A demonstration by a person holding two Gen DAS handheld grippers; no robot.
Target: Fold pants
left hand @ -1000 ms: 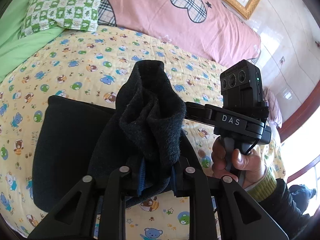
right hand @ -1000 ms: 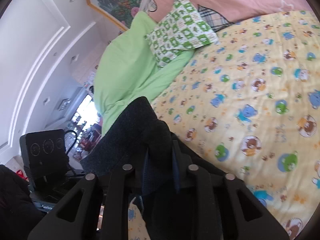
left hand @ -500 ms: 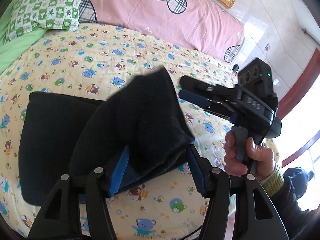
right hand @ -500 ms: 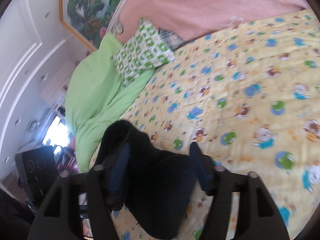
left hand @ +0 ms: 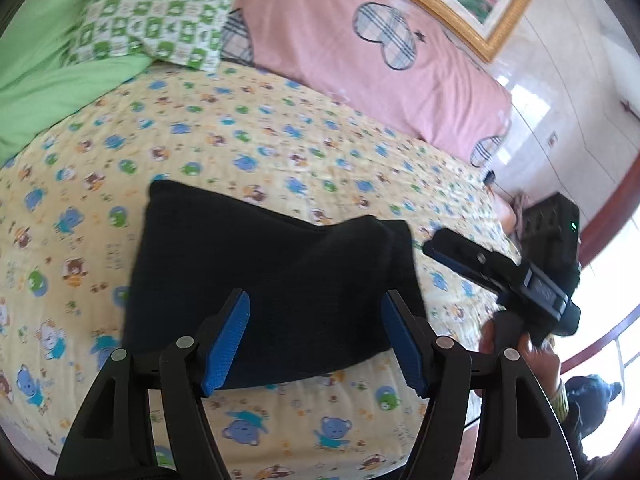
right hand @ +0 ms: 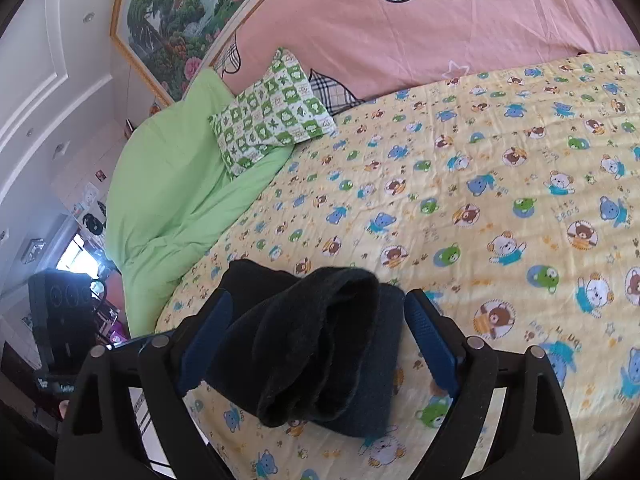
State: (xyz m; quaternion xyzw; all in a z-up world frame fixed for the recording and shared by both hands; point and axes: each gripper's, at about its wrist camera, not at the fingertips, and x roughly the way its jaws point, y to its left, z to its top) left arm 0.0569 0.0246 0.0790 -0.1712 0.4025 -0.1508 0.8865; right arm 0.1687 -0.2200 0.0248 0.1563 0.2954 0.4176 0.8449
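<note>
The dark pants (left hand: 264, 280) lie folded in a flat stack on the yellow bear-print bedspread (left hand: 280, 152). My left gripper (left hand: 316, 340) is open, its blue pads on either side of the stack's near edge, holding nothing. In the right wrist view the pants (right hand: 320, 344) show as a thick folded bundle with a rounded end. My right gripper (right hand: 316, 344) is open around that bundle without clamping it. The right gripper also shows in the left wrist view (left hand: 500, 276), to the right of the pants.
A pink pillow (left hand: 360, 48) and a green-checked pillow (left hand: 160, 20) lie at the head of the bed, with a green quilt (right hand: 176, 200) on the left. The bed's edge runs close below the pants. A framed painting (right hand: 180, 12) hangs on the wall.
Both grippers were shut on the pants' end a second ago. They have opened and let the fabric drop, and it now rests folded over on the stack.
</note>
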